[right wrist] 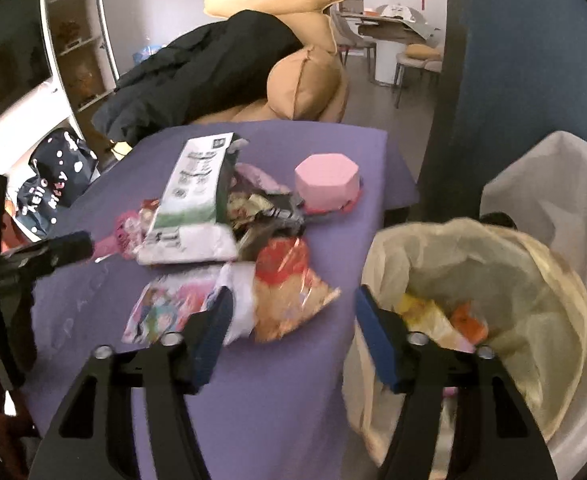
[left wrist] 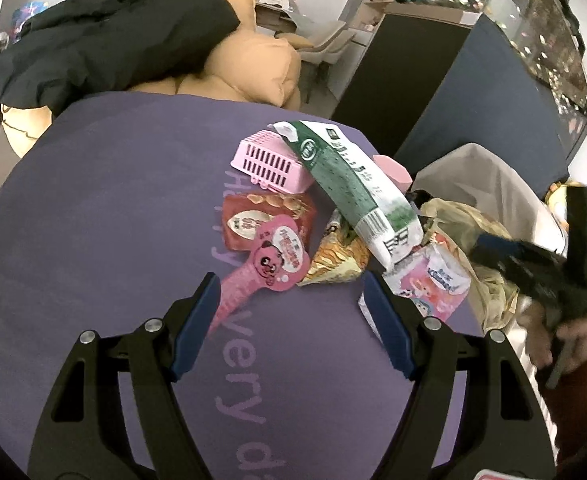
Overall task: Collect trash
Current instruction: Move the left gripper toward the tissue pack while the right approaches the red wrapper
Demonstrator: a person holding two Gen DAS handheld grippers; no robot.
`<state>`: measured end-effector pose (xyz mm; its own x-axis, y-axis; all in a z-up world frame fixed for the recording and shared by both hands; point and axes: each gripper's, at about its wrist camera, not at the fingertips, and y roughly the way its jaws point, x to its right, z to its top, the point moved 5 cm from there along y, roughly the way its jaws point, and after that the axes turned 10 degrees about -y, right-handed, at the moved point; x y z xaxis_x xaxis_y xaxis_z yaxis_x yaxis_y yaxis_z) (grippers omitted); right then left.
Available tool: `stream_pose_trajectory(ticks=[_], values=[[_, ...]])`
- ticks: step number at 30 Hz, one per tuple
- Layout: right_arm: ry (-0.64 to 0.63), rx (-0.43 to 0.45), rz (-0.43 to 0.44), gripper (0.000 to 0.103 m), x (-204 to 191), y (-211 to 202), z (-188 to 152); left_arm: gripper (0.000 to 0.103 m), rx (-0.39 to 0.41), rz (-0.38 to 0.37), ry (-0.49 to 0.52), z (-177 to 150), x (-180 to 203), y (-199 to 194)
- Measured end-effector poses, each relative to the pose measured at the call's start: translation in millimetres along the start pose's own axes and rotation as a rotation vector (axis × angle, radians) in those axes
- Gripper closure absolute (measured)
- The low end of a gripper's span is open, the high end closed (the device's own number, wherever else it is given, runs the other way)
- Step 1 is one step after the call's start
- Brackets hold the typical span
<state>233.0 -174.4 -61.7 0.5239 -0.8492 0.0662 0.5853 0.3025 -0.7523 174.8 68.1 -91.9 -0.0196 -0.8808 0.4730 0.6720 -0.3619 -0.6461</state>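
Fingers of left gripper (left wrist: 291,320) and right gripper (right wrist: 289,328) spread wide, empty, wrapper pile (left wrist: 333,208) on purple table (left wrist: 113,220), lined bin (right wrist: 493,280) at right.

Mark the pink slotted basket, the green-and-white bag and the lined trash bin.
pink slotted basket (left wrist: 267,166): left wrist view, slotted side wall.
green-and-white bag (left wrist: 349,180): left wrist view, green middle panel.
lined trash bin (right wrist: 473,236): right wrist view, liner's far rim.

Each handheld black plastic gripper, the left gripper (left wrist: 291,300) and the right gripper (right wrist: 289,316), carries two blue rubber-like finger pads (left wrist: 195,320) on angular black arms with triangular cut-outs. Silver round screws (left wrist: 153,325) sit just behind the pads.
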Motion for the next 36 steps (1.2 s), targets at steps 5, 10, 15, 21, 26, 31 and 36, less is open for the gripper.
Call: stream_pose_trajectory(ticks=[5, 10, 15, 21, 26, 31, 36], values=[[0.009, -0.042, 0.013, 0.065, 8.8, 31.9, 7.0, 0.033, -0.019, -0.026, 0.019, -6.2, 9.5, -0.9], [0.056, -0.088, 0.182, 0.068, -6.4, 47.9, -5.2, 0.033, -0.049, -0.037, 0.048, -14.9, 18.3, 4.3], [0.037, -0.075, 0.198, 0.078, -19.0, 40.8, -12.9, 0.033, -0.072, -0.043, 0.055, -18.5, 22.2, 8.8], [0.086, -0.022, 0.133, 0.082, -5.8, 25.2, -15.5, 0.033, -0.146, -0.061, 0.08, -31.1, 33.0, 15.8], [0.098, -0.007, 0.121, 0.082, 2.7, 17.1, -16.0, 0.038, -0.204, -0.036, 0.113, -44.8, 43.2, 29.9], [0.05, -0.031, 0.107, 0.082, -4.7, 17.6, -21.8, 0.038, -0.196, -0.013, 0.167, -50.6, 51.0, 33.7], [0.023, -0.027, 0.107, 0.068, -9.9, 17.0, -24.3, 0.05, -0.185, 0.019, 0.193, -49.2, 49.9, 37.0]])
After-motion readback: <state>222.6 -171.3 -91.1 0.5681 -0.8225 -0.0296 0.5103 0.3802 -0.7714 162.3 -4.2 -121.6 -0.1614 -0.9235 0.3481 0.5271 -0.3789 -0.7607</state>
